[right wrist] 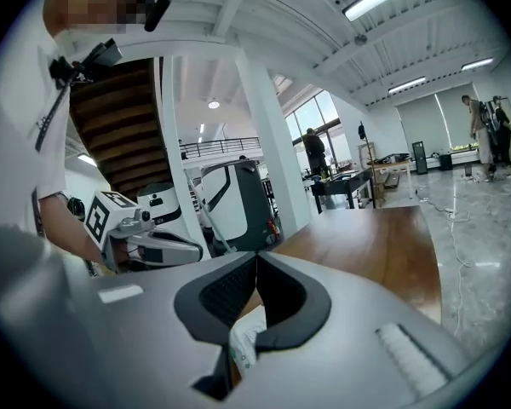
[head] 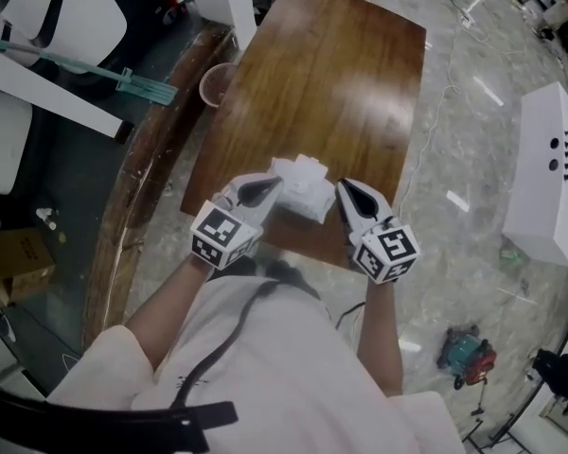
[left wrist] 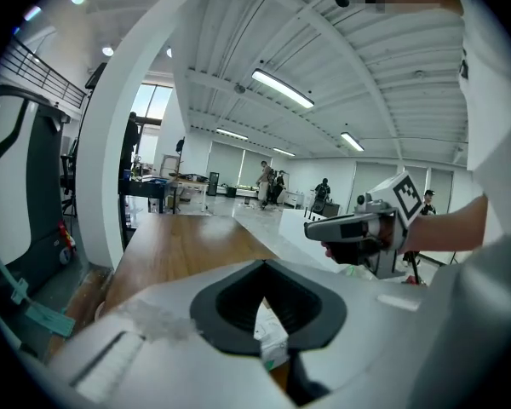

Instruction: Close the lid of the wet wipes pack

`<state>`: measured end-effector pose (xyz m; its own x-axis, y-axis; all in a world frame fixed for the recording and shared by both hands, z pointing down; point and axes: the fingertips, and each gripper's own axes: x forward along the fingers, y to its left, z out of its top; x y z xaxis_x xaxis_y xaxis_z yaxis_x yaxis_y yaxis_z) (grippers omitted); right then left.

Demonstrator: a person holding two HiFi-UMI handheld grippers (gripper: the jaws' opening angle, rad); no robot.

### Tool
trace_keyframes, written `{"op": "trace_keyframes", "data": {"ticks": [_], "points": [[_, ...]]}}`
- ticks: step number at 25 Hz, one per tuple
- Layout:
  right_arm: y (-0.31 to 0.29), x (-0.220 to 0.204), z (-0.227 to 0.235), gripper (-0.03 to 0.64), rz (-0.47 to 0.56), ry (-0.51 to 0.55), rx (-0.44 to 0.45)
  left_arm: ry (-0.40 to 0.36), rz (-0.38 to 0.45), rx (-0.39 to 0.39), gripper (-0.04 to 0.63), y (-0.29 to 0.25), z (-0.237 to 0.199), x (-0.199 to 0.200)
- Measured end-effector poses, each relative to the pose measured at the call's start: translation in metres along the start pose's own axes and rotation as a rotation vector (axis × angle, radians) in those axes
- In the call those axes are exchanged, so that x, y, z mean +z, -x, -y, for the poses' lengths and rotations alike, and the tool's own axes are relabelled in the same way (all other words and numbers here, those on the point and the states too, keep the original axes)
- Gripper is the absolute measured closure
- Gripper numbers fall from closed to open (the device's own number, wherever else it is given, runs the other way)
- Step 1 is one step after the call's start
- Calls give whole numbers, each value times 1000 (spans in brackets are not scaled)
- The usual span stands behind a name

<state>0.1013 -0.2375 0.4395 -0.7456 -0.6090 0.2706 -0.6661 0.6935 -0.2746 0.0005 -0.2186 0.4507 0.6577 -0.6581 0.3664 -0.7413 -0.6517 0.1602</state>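
Observation:
A white wet wipes pack [head: 301, 187] lies on the wooden table [head: 331, 74] near its front edge, crumpled, and I cannot tell how its lid stands. My left gripper [head: 268, 190] is at the pack's left side and my right gripper [head: 346, 195] at its right side, both with tips together and nothing between them. In the left gripper view the shut jaws meet at the left gripper [left wrist: 263, 262], with a bit of the pack [left wrist: 270, 337] showing below and the right gripper [left wrist: 351, 227] across. The right gripper view shows the right gripper [right wrist: 255, 256] shut above the pack [right wrist: 248, 337].
A paper cup [head: 215, 85] stands at the table's left edge. A white box [head: 549, 173] and a red and teal tool [head: 467, 356] are on the marble floor to the right. White machines [head: 47, 26] stand to the left.

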Motion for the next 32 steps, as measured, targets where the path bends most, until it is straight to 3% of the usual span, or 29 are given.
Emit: {"op": "trace_keyframes", "data": {"ticks": [11,20,27,32], "points": [[-30,-48,41,586,-77,-72,40,13,-151,41,589,-41,-8,-67],[-59,-88,70,542,-138,-94,49,64,-201,53,589,-58,-5,-114],[-77,-129,90,438,-211,-153,53,98,-258,33,588,-64,0,-148],[-90,-146,93,354,-283,-195,148,114,-297,16,538,-71,7,-163]]}}
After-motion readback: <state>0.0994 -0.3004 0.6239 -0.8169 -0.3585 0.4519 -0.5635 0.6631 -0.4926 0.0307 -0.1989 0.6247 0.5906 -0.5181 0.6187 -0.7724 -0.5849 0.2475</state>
